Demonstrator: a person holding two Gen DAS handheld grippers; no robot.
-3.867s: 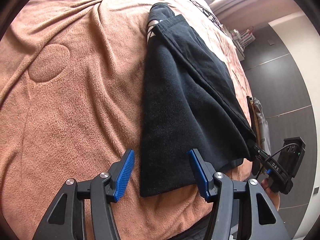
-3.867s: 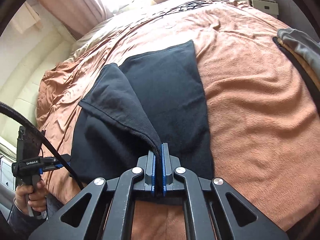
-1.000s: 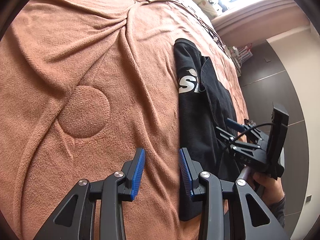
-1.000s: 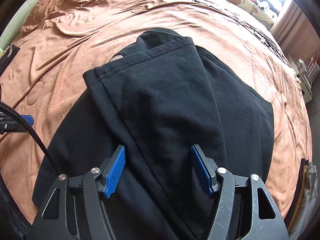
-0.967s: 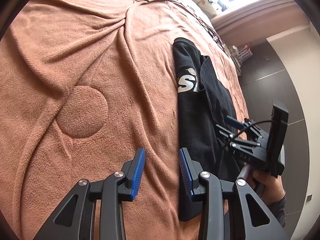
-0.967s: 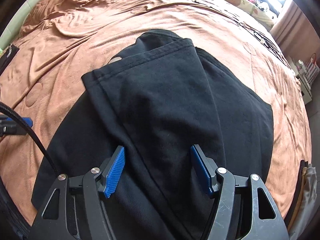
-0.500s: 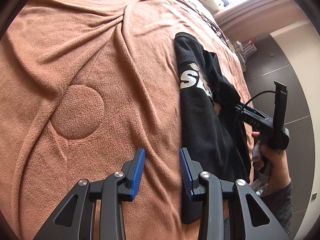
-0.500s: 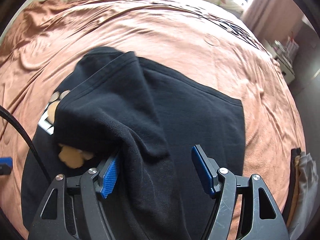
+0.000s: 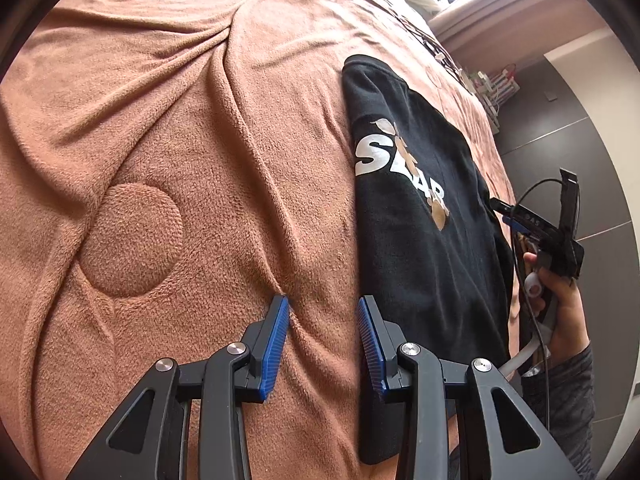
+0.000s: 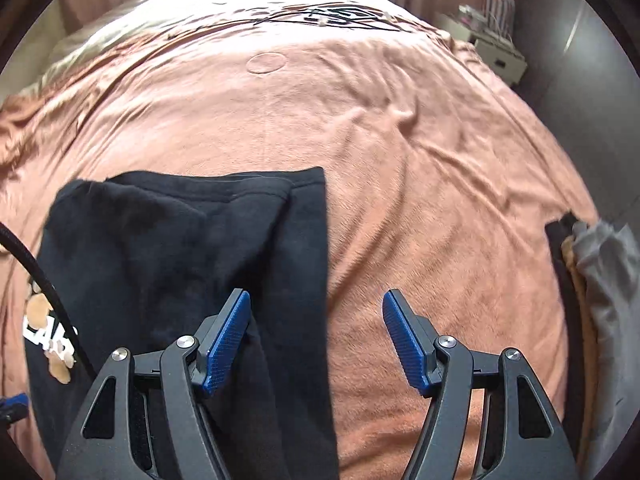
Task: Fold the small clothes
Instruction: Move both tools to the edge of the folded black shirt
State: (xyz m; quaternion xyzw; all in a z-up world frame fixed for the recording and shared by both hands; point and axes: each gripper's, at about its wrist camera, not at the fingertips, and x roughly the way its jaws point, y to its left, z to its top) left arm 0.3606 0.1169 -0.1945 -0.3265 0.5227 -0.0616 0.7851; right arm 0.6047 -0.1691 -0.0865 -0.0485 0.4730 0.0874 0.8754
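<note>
Bedroom, terracotta fleece blanket [image 9: 168, 152] on bed; folded black printed sweatshirt [image 9: 420, 248] lying flat. My left gripper [image 9: 323, 344] and right gripper [image 10: 316, 340] open, empty. Next, probably: grab hem, fold across.

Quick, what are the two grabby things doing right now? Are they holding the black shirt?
Left hand-held gripper: open, holding nothing, over the blanket.
Right hand-held gripper: open, holding nothing, black shirt lies loose below.
</note>
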